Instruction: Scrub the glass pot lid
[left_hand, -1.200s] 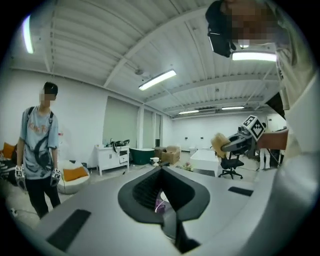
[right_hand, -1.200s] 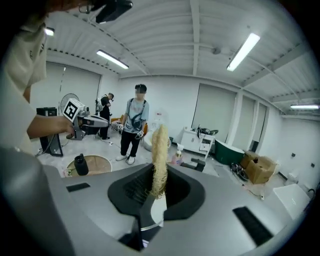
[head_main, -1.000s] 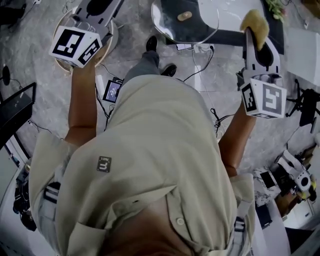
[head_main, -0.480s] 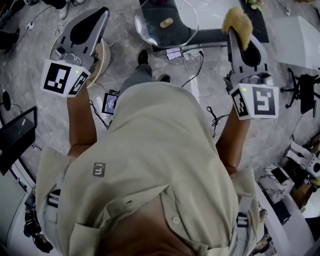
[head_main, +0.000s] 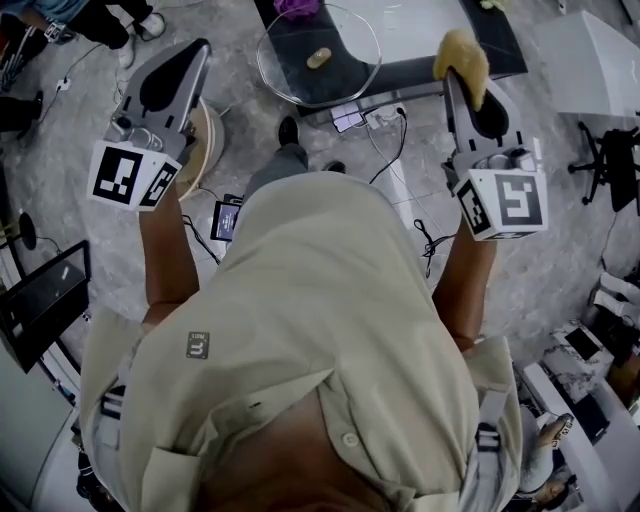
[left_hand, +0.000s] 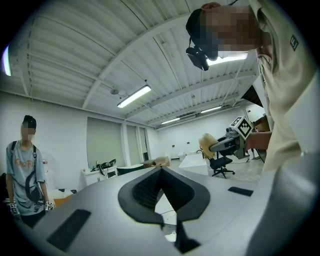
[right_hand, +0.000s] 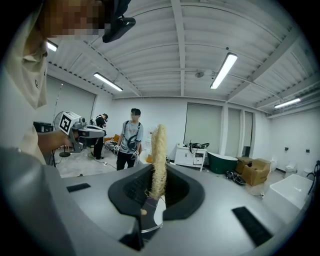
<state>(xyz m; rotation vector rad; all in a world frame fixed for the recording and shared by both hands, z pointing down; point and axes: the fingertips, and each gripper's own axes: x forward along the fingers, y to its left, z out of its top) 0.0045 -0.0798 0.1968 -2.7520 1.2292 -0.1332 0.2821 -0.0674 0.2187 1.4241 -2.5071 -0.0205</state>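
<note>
The glass pot lid (head_main: 345, 45), with a tan knob, lies on a dark table (head_main: 425, 70) far below, ahead of the person. Both grippers are held up high in front of the chest, well away from the lid. My right gripper (head_main: 458, 78) is shut on a yellow loofah scrubber (head_main: 462, 52). In the right gripper view the scrubber (right_hand: 159, 159) stands upright between the jaws of the right gripper (right_hand: 154, 192). My left gripper (head_main: 188, 55) is shut with nothing in it; in its own view the left gripper (left_hand: 161, 175) shows its jaws closed together.
A round beige stool (head_main: 208, 140) stands under the left gripper. Cables and a small screen (head_main: 226, 218) lie on the floor by the person's feet. An office chair (head_main: 612, 150) is at the right, a monitor (head_main: 40, 300) at the left. A person (right_hand: 131, 137) stands across the room.
The right gripper with the scrubber has shifted up and left in the head view, the left gripper lower. The lid has slid leftward in the view as the head moved.
</note>
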